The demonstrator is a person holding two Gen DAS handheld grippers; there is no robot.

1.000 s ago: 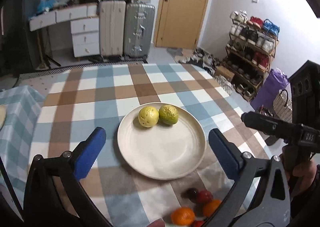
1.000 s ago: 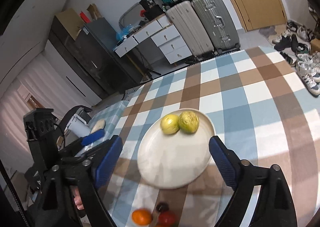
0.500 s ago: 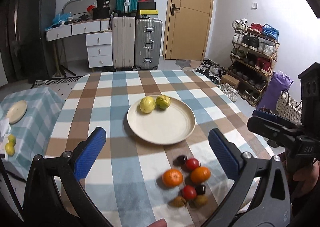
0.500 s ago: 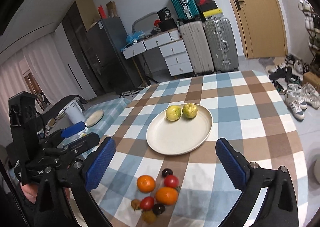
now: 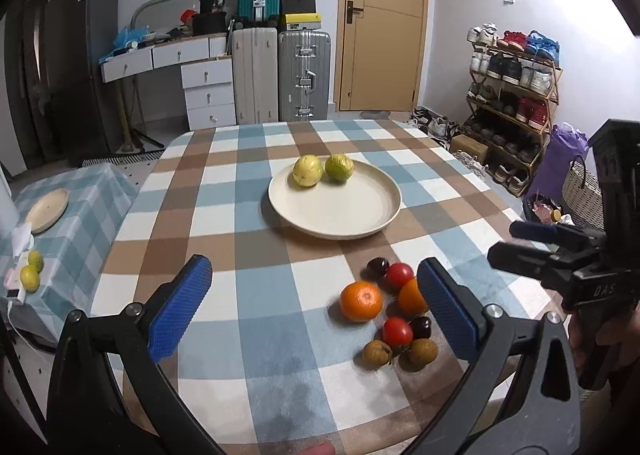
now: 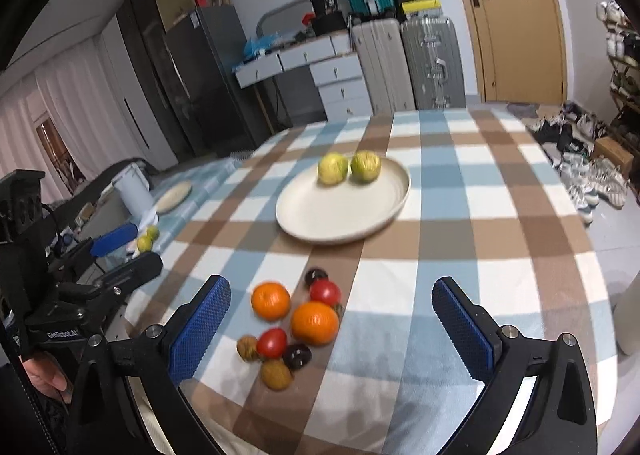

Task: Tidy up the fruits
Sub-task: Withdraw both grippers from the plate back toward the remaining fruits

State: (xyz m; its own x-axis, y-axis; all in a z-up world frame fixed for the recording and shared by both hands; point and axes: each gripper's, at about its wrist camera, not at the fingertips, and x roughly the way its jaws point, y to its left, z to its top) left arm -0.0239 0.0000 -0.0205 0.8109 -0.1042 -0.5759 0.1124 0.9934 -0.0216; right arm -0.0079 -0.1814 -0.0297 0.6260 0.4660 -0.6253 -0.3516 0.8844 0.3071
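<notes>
A cream plate [image 5: 352,221] [image 6: 320,223] on the checked tablecloth holds a yellow fruit [image 5: 307,171] [image 6: 332,169] and a green fruit [image 5: 339,167] [image 6: 365,166] at its far rim. Nearer lies a cluster: two oranges [image 5: 361,301] [image 6: 314,323], red tomatoes [image 5: 397,331] [image 6: 272,343], dark cherries [image 5: 377,267] [image 6: 297,355] and brown longans [image 5: 377,353] [image 6: 276,374]. My left gripper [image 5: 314,305] is open over the near edge, the cluster by its right finger. My right gripper [image 6: 332,323] is open and empty, with the cluster in front of it.
A low side table at the left carries a small plate [image 5: 47,210] and two limes [image 5: 31,271]. Suitcases [image 5: 280,75], drawers and a door stand behind the table. A shoe rack [image 5: 512,95] lines the right wall.
Both grippers have pulled back from the plate toward the near edge, so the fruit cluster has come fully into view. The right gripper's jaws have spread a little wider.
</notes>
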